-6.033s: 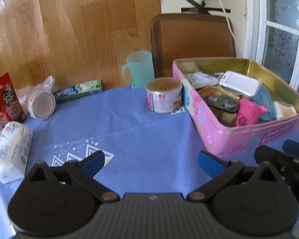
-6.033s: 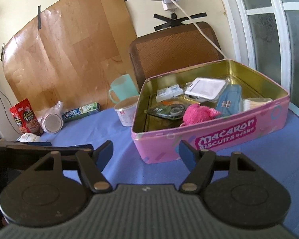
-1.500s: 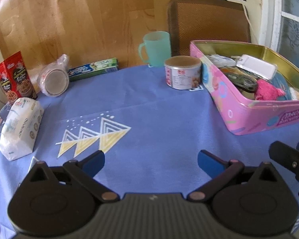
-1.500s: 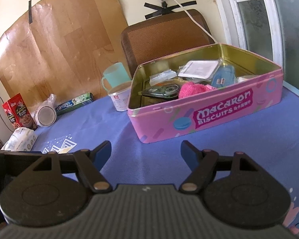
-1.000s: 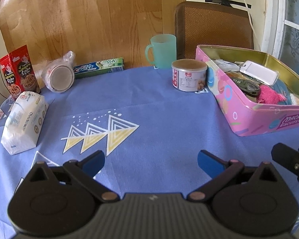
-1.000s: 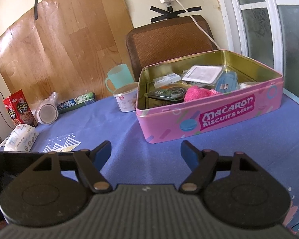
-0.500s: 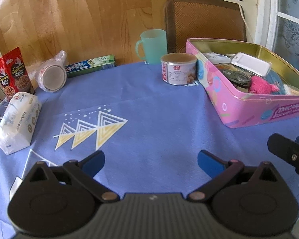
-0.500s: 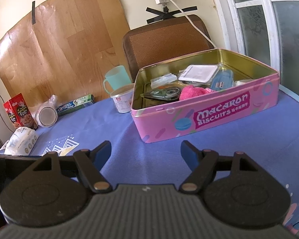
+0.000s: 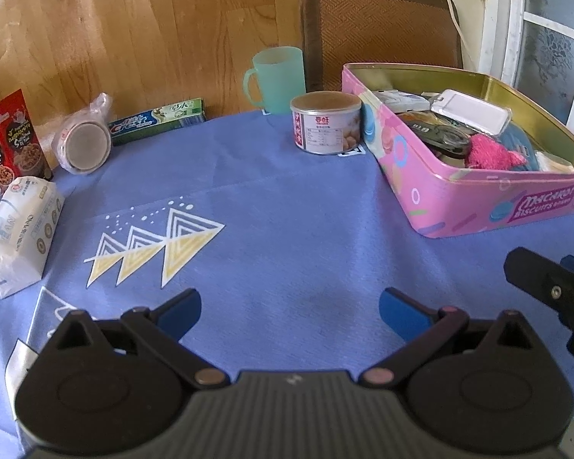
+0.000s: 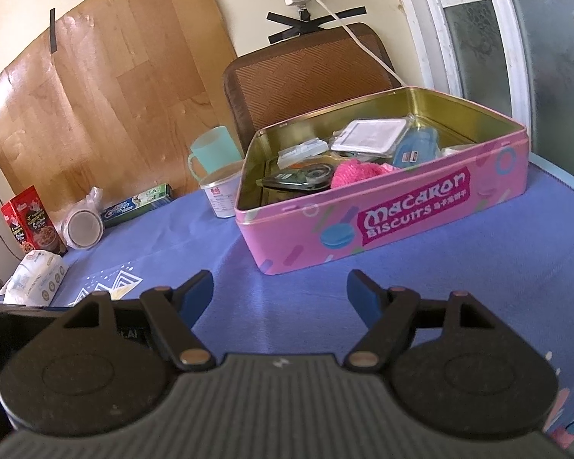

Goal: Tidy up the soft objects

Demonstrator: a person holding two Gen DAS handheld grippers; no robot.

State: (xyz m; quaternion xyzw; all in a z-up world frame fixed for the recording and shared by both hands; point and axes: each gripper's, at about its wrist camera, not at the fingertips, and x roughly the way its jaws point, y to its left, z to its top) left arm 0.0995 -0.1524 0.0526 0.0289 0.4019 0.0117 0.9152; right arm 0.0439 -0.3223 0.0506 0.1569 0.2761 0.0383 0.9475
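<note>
A pink macaron biscuit tin (image 9: 478,206) (image 10: 401,206) stands open on the blue tablecloth. In it a fluffy pink cloth (image 9: 491,155) (image 10: 354,172) lies among cards, a tape dispenser and small packets. A white soft tissue pack (image 9: 19,229) (image 10: 36,275) lies at the table's left edge. My left gripper (image 9: 290,302) is open and empty over bare cloth near the front edge. My right gripper (image 10: 281,283) is empty, short of the tin's front wall, and its jaws are opening a little wider.
A teal mug (image 9: 279,72), a white can (image 9: 325,122), a toothpaste box (image 9: 157,120), a plastic-wrapped round lid (image 9: 84,145) and a red snack box (image 9: 11,141) line the back and left. A brown chair (image 9: 379,26) stands behind the table.
Both views sway only slightly. The objects lie where they were, and both grippers stay empty over the cloth.
</note>
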